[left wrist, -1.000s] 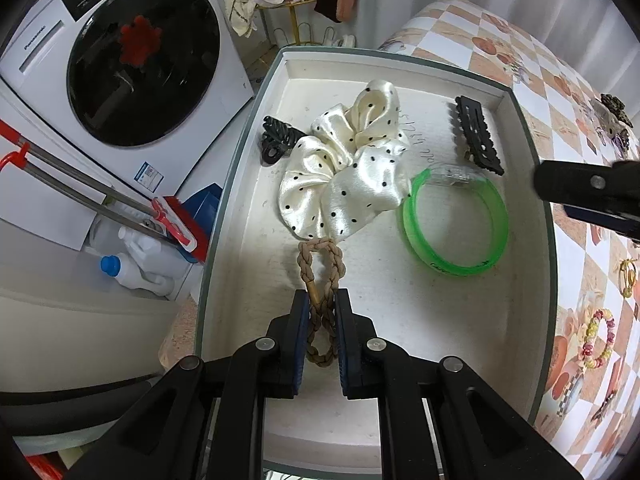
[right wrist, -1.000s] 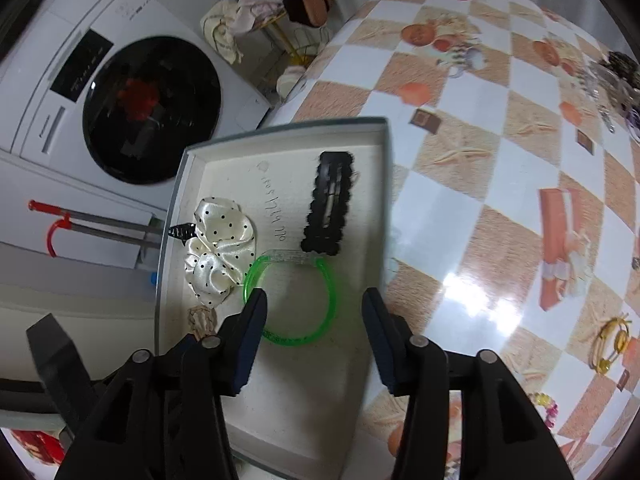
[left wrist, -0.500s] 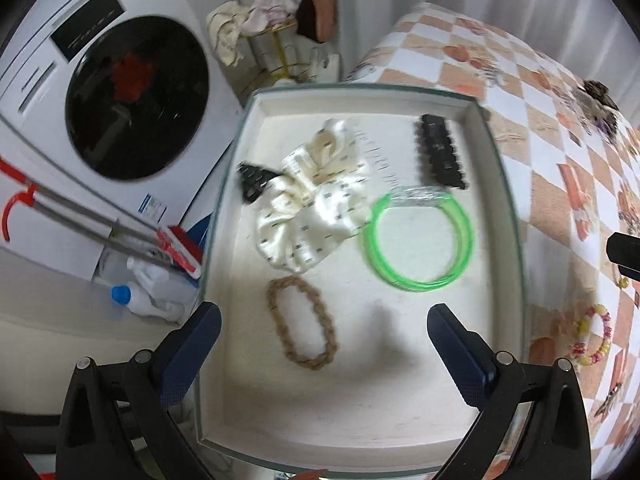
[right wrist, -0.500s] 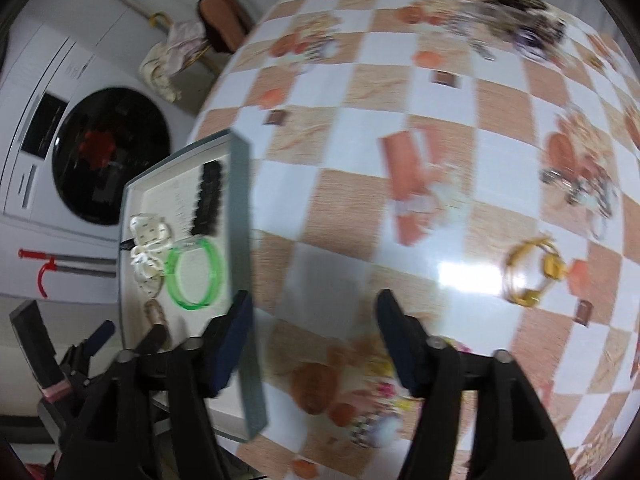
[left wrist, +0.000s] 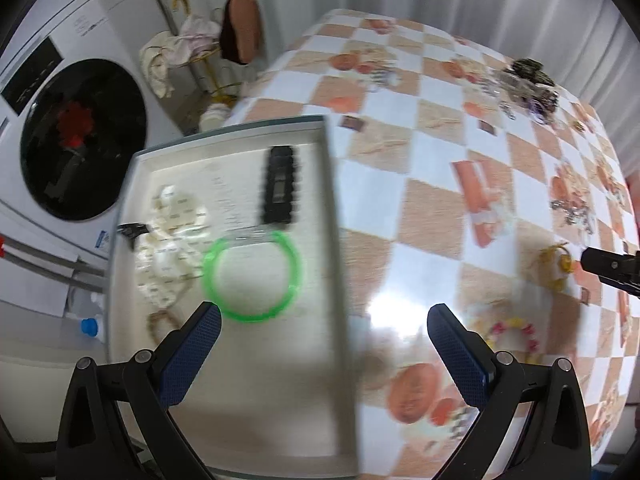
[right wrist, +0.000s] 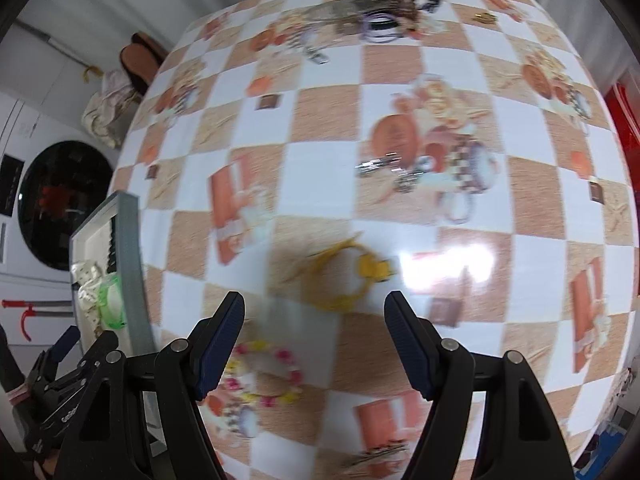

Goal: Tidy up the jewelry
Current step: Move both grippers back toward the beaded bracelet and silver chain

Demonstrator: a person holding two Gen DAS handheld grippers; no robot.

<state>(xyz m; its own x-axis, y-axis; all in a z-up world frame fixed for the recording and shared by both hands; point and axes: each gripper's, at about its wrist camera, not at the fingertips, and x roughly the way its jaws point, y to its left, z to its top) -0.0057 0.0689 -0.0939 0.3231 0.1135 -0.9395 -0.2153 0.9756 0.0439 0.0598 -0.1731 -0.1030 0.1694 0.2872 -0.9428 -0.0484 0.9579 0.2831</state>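
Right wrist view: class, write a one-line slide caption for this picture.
Open right tongs hover above a yellow bracelet on the checked tablecloth, a beaded bracelet nearer, the grey tray at left.

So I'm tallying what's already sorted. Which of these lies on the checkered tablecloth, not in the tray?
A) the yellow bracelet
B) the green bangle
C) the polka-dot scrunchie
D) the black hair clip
A: the yellow bracelet lies on the tablecloth ahead of the right gripper, whereas the green bangle, black hair clip and scrunchie all sit inside the tray.
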